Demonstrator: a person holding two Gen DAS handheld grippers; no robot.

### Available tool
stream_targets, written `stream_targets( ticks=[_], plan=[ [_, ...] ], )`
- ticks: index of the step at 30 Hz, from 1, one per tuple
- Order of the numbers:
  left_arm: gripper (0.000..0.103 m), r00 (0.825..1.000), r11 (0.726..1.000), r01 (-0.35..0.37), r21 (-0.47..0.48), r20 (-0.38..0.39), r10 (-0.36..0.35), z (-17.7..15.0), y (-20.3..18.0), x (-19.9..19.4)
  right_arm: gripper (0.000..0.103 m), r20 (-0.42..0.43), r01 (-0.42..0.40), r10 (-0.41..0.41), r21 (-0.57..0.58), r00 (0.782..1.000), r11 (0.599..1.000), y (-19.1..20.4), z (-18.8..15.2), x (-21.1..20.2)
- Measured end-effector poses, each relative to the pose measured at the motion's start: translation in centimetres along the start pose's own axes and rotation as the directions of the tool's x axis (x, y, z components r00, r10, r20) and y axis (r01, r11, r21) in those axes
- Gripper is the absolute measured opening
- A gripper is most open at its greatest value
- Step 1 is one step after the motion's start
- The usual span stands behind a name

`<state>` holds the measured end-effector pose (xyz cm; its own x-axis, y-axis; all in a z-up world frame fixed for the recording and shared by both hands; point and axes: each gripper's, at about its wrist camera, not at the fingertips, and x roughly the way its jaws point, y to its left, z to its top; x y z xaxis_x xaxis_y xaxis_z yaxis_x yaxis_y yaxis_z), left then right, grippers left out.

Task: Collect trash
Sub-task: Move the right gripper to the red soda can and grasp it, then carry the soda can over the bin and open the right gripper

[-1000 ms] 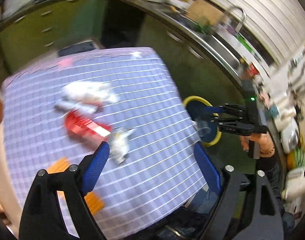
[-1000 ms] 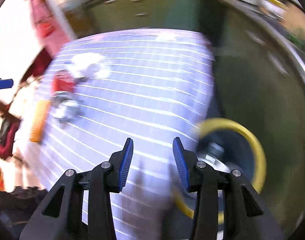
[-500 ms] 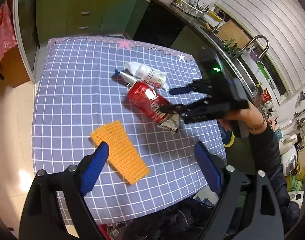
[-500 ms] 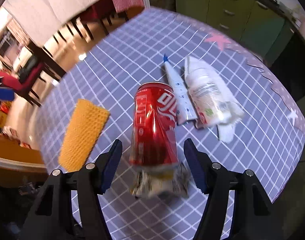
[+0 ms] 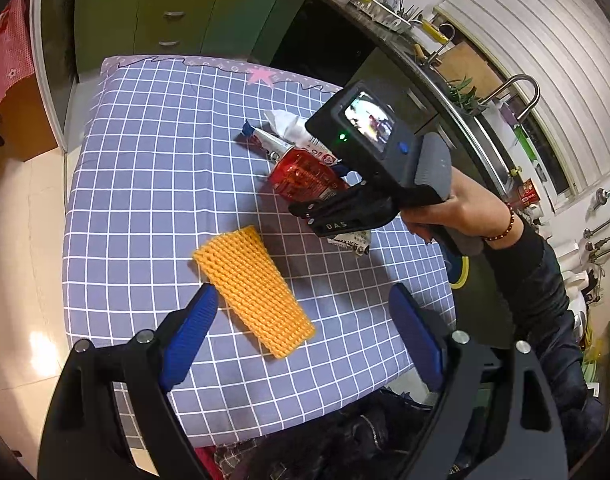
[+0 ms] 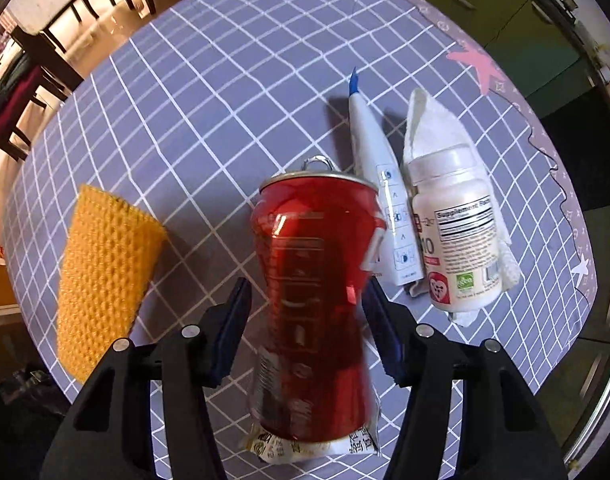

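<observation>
Kitchen table (image 5: pixel 137 184), checked cloth; trash grouped around a red can (image 6: pixel 313 300).
Right gripper (image 6: pixel 307 324) straddles the can, pads just beside it, not clamped; tube (image 6: pixel 381 200) and bottle (image 6: pixel 455 236) beside the can; left gripper (image 5: pixel 301 338) spread wide, empty.

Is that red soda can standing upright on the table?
No, the red can lies on its side on the checked tablecloth, its pull-tab end pointing away, between the right gripper's open fingers.
</observation>
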<state>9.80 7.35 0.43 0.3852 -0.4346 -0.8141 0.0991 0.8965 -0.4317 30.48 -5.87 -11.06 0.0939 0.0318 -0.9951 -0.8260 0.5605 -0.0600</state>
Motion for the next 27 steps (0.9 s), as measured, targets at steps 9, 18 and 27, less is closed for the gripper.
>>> stream_targets(
  ticks=[9, 18, 27],
  plan=[
    [0.083, 1.000, 1.000, 0.002, -0.007, -0.005, -0.002, -0.2, 0.4, 0.0, 0.049, 0.070, -0.077, 0.073, 0.050, 0.995, 0.996, -1.6, 0.2, -0.4],
    [0.083, 1.000, 1.000, 0.002, 0.013, -0.017, -0.002, -0.2, -0.5, 0.4, 0.049, 0.239, -0.236, 0.209, 0.090, 0.948, 0.968, -4.0, -3.5, -7.3],
    [0.083, 0.997, 0.999, 0.035, 0.042, -0.063, -0.032, 0.2, -1.6, 2.6, 0.049, 0.256, -0.079, -0.061, 0.502, 0.965, 0.861, -16.2, -21.1, -10.3]
  ],
)
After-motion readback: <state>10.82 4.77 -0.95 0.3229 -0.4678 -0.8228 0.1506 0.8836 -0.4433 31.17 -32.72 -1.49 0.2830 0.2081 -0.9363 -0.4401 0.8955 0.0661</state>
